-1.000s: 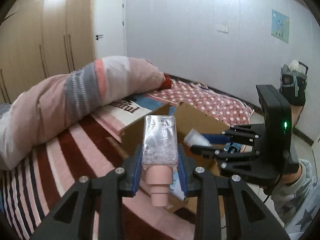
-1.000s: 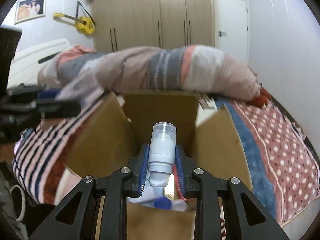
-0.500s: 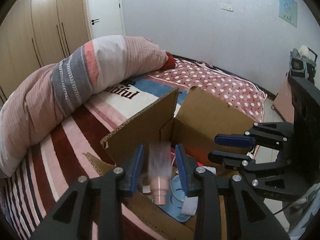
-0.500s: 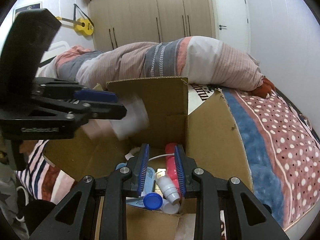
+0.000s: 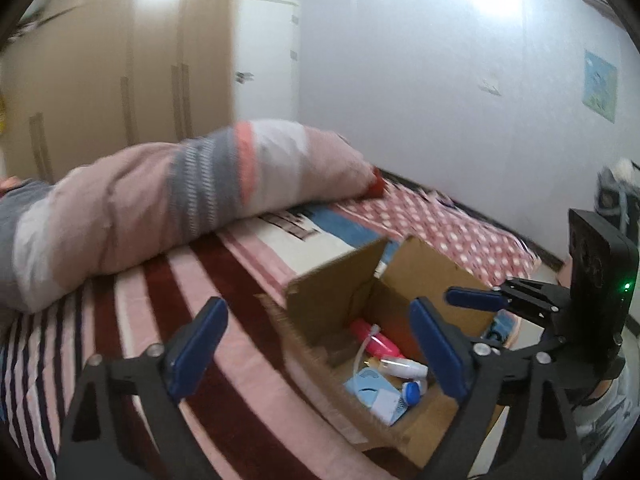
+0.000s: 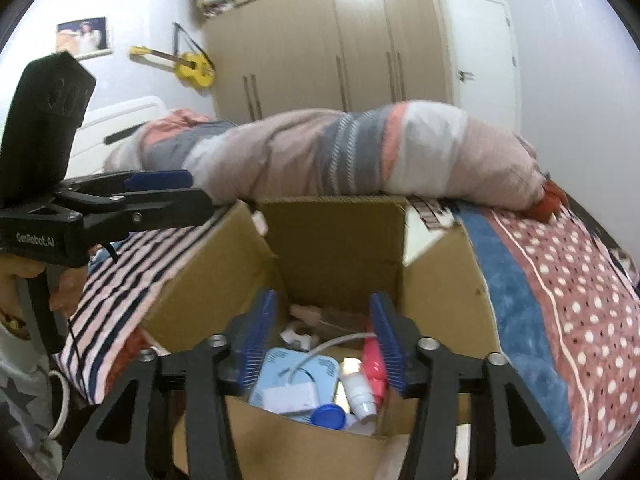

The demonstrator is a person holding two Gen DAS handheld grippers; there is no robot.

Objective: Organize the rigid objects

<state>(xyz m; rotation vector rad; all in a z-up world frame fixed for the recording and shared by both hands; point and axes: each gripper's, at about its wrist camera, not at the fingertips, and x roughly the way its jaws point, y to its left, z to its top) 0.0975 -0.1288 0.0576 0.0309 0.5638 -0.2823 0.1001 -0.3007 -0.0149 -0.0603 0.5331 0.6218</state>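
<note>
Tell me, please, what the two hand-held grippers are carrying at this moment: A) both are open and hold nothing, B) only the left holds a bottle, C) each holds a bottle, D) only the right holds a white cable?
A: the left hand-held gripper and the right hand-held gripper both have spread fingers with nothing between them, above the open brown cardboard box.

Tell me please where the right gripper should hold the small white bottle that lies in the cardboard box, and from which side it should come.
Grip the white bottle across its round body, probably from straight above: it lies on its side among other items, and the cardboard box walls block any sideways approach. The right gripper is open above the box.
</note>
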